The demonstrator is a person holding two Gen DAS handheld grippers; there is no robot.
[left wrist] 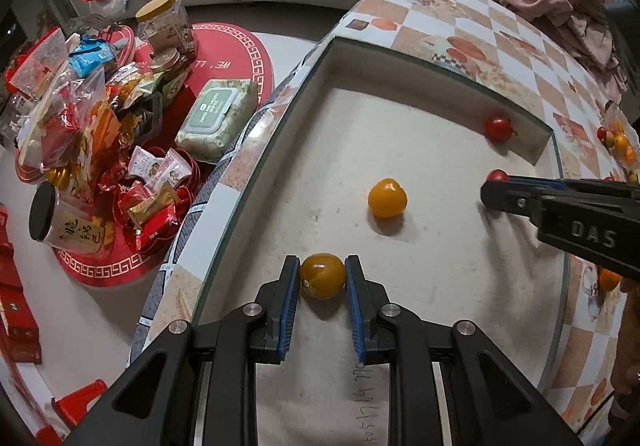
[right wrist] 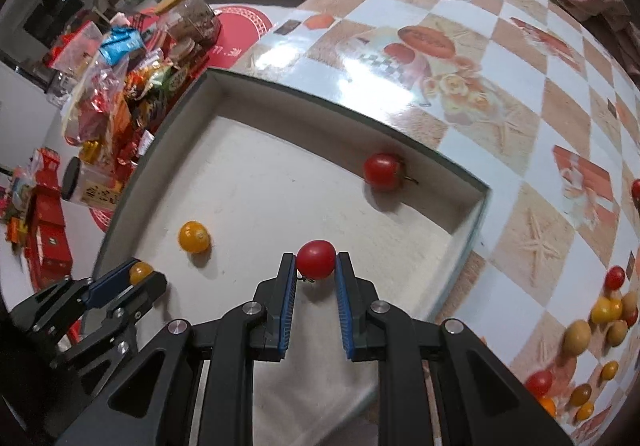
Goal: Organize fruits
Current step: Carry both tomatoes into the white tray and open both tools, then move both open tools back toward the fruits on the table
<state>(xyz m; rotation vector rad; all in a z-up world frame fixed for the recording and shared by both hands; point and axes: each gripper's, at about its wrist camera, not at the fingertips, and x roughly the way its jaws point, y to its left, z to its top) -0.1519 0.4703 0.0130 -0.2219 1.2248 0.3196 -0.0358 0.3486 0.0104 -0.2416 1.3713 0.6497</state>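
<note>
Fruits: yellow tomato (left wrist: 322,275) pinched in left gripper (left wrist: 322,278) at tray's (left wrist: 400,62) left side, red tomato (right wrist: 315,259) pinched in right gripper (right wrist: 315,266) nearer right wall, each over floor among same-coloured fruit, roundish, no long axis.

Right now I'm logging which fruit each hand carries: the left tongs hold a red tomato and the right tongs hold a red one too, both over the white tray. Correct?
Not quite. The left tongs hold a yellow-orange tomato, as the left wrist view shows. The right tongs do hold a red tomato, and both are over the white tray.
</note>
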